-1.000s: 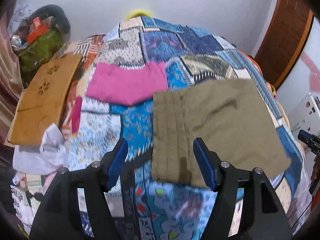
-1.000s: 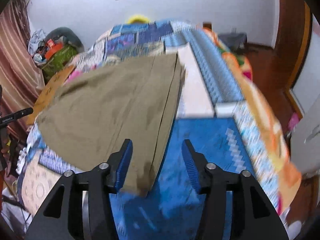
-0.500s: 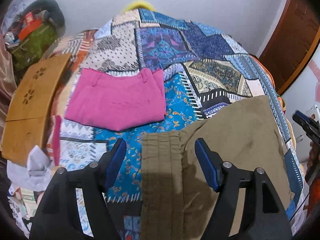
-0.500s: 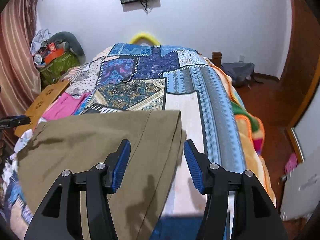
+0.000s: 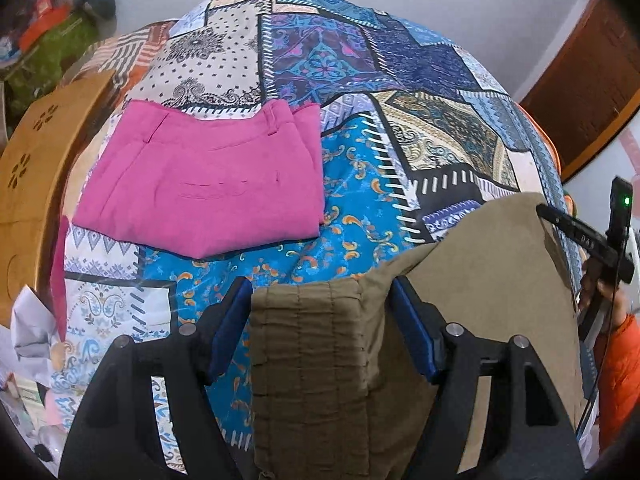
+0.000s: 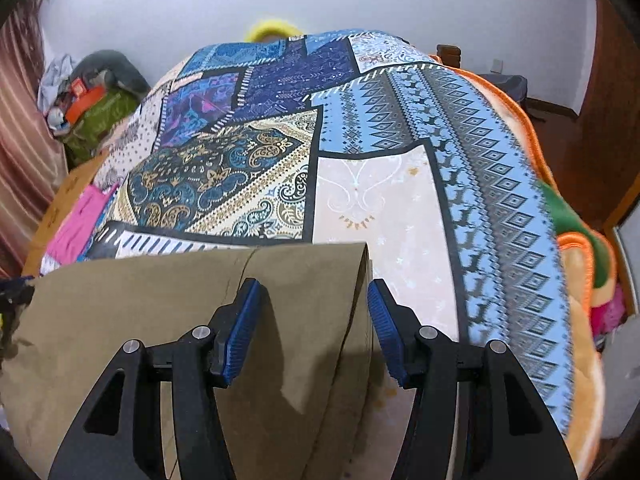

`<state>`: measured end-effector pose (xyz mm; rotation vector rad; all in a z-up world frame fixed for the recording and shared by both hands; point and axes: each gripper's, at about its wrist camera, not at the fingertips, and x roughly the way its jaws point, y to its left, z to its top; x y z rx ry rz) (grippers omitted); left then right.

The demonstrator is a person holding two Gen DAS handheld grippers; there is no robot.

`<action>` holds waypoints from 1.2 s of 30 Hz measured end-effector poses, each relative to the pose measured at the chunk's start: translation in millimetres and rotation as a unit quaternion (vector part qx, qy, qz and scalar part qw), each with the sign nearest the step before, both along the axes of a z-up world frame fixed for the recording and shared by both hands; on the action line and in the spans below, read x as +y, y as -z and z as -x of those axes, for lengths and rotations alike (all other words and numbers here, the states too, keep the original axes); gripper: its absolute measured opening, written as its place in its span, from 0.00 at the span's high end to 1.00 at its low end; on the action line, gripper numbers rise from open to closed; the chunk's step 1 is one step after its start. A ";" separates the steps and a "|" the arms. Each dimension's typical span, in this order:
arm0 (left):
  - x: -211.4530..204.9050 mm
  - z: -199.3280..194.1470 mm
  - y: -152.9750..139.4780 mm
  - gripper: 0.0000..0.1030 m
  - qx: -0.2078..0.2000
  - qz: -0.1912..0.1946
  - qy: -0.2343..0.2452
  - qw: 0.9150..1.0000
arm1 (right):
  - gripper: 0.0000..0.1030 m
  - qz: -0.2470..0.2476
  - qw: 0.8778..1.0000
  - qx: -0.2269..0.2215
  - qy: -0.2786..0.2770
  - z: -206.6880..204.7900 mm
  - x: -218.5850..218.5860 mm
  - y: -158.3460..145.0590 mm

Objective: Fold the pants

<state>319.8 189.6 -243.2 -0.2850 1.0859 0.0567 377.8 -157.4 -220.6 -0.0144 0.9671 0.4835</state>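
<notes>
Olive-brown folded pants (image 5: 480,288) lie on the patchwork bedspread (image 5: 360,60), at its near edge. My left gripper (image 5: 320,320) is open, its blue pads straddling the ribbed waistband end (image 5: 312,344). My right gripper (image 6: 312,320) is open over the other end of the pants (image 6: 160,304), its pads either side of the folded corner. I cannot tell whether the pads touch the cloth. The right gripper (image 5: 588,240) also shows at the right edge of the left wrist view.
Folded pink pants (image 5: 208,184) lie further back on the left of the bed, also in the right wrist view (image 6: 80,220). A wooden board (image 5: 28,168) leans at the bed's left side. Bags and clutter (image 6: 92,100) stand by the far left wall. A wooden door (image 5: 592,80) is at right.
Both grippers have come down and forward toward the olive pants, which now fill the lower part of each view. The jaws stay open.
</notes>
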 end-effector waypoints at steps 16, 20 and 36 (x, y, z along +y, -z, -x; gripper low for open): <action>10.4 9.2 6.4 0.25 0.025 -0.009 -0.084 0.996 | 0.95 0.096 0.995 0.003 -0.005 5.6 19.2 6.2; 2.1 14.6 -13.3 0.25 0.015 -0.020 -0.050 0.998 | 0.65 0.090 0.996 0.006 -0.010 15.1 15.7 -18.0; -79.2 5.9 -5.1 0.24 0.028 -0.080 0.094 0.992 | 0.38 0.025 0.985 0.064 -0.158 73.3 111.1 -27.0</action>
